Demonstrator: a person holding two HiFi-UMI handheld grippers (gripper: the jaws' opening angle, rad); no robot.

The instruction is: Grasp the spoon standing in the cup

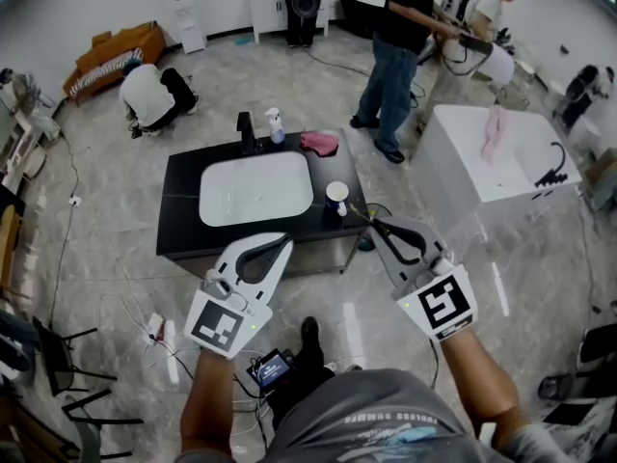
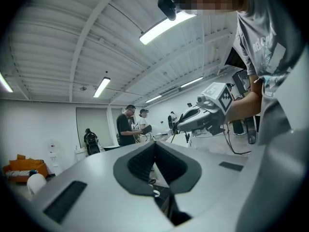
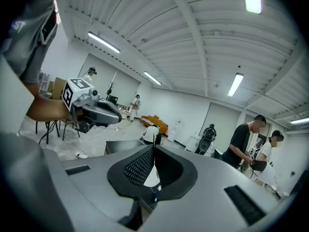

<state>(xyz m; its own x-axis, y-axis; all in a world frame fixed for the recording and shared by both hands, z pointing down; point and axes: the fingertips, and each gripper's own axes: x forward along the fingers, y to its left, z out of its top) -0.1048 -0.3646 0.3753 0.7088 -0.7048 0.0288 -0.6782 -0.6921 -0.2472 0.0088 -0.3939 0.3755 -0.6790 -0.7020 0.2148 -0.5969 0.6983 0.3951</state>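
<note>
The right gripper (image 1: 374, 224) is pinching the thin spoon (image 1: 359, 214) by its handle, jaws closed tight on it. The spoon is slanting back to the white cup (image 1: 336, 195), which is sitting at the desk's (image 1: 183, 210) front right, just beside the sink (image 1: 255, 189). The left gripper (image 1: 286, 240) is hovering at the desk's front edge, jaws pressed together on nothing.

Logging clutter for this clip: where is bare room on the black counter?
Bare: the counter strip left of the basin, and the strip along its front. Crowded: the back edge with faucet, spray bottle, pink cloth; the right side with cup and right tongs.
</note>
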